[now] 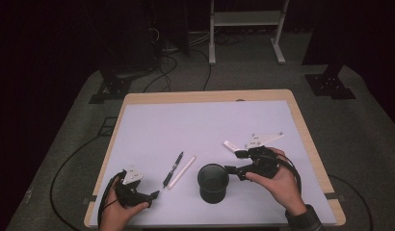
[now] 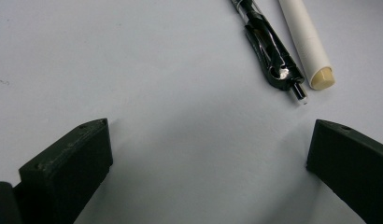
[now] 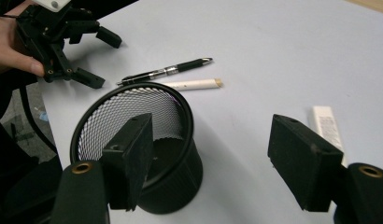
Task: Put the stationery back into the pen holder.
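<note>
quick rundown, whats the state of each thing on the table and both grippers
black mesh pen cup: upright, looks empty
black click pen: lying flat outside the cup
white cylindrical stick: lying flat beside the pen
white rectangular eraser: lying flat, right of the cup
left gripper: open, holding nothing
right gripper: open, next to the cup rim, holding nothing

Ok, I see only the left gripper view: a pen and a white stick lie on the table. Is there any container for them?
Observer: Yes. In the high view a black mesh cup stands upright, to the right of the stick.
Operator: And what does the right gripper do now?
Observer: The right gripper is open next to the cup, with nothing between its jaws.
</note>
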{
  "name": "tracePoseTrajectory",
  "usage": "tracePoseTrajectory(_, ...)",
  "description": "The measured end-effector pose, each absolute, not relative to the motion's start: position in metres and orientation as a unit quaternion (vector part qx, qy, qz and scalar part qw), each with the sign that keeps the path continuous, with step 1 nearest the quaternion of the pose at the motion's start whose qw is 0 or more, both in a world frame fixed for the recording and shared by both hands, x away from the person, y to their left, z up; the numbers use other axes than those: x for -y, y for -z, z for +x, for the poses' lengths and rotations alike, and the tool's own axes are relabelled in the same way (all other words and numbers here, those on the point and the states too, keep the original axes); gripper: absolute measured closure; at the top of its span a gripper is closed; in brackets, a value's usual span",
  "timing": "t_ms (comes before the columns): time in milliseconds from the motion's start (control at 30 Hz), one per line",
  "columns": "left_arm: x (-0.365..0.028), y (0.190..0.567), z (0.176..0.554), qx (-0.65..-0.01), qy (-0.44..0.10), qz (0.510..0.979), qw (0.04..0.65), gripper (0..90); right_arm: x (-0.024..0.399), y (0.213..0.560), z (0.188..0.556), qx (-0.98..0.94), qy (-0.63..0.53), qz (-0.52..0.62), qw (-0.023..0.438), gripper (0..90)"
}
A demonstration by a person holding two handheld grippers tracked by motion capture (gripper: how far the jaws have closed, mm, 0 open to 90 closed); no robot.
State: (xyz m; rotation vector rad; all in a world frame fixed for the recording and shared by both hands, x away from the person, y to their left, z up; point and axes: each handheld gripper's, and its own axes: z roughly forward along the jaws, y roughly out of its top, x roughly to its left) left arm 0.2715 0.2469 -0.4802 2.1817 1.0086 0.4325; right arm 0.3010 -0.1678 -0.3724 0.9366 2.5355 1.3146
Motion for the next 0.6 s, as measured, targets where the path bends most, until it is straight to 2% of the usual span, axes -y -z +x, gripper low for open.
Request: tracePoseTrajectory(600,-0.247,0.480,0.271,-0.388,-0.167,0.839,0.343,0.0,0.219,0.391,0.294,-0.822,-0.425,0.363,0.110,27.0)
